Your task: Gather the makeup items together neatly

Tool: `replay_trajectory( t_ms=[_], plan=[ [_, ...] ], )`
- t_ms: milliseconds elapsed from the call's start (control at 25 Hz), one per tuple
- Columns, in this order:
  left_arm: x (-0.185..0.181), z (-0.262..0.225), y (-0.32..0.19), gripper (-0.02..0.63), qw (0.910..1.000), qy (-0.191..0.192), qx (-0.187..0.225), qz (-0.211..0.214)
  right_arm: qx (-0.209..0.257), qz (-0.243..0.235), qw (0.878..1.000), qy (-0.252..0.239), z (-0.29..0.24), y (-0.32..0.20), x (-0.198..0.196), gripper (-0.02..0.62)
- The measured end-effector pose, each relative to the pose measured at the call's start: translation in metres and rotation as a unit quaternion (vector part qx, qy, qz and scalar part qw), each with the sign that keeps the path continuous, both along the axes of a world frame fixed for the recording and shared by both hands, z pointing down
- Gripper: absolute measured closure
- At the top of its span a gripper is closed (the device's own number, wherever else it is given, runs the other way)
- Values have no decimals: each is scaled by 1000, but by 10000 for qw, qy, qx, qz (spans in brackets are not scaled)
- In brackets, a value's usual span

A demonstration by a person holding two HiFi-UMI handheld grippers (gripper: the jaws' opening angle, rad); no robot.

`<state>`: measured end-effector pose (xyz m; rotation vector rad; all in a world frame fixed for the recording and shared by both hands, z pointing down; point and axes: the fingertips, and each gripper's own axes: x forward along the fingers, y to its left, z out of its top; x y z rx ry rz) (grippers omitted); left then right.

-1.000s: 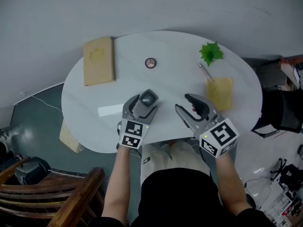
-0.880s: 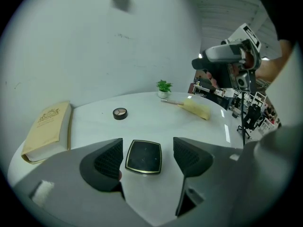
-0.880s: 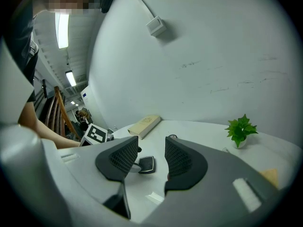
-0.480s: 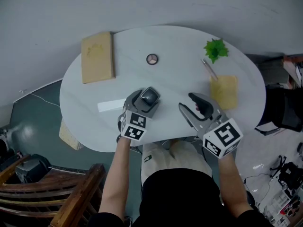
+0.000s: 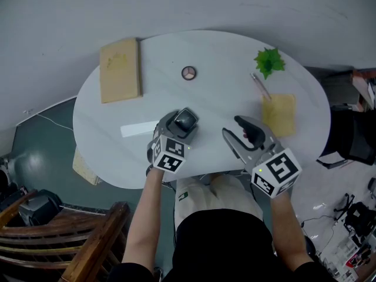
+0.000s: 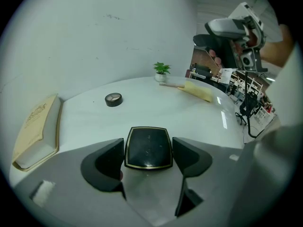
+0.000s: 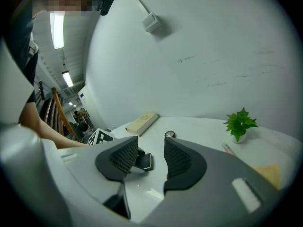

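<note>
- Black with a thin gold rim, the square compact sits between the jaws of the left gripper. The pads press on its two sides, so it is firmly held over the near part of the white table.
- Over the last second only a little has changed. In the head view the marker cube of the left gripper has come nearer to its jaws, so I judge that the handle has tilted up. The square compact keeps almost the same place against the white strip.
- The right gripper has hardly moved. Its jaws stand well apart with nothing between them, and it hovers over the near edge, on the right.
- For the task this means, in my judgement, that the carry has scarcely advanced. The square compact is still well apart from the round compact further back and from the slim tube near the small plant.
- The square compact lies flat, with its lid up. It sticks forward out of the jaws, away from the person and roughly toward the round compact.
- It is nearly square, so a long axis is hard to name. Its width runs across the jaws from pad to pad.
- The tan book and the yellow cloth lie at opposite ends of the table.
</note>
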<state>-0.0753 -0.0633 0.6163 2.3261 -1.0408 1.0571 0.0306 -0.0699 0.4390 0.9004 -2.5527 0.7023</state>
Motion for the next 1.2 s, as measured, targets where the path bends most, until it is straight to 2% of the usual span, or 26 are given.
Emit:
replay_trajectory(
  t_ms=[440,760,1200],
  plan=[
    [4,0,3,295,9994,-79,-82,334,-5,21,10000,1,0,-1,4,428],
    [10,-5,1,298,9962,-155,-21,861,-28,52,10000,6,1,0,7,428],
    [10,-4,-5,301,9805,-307,-25,1939,-76,76,9999,32,5,3,8,428]
  ],
)
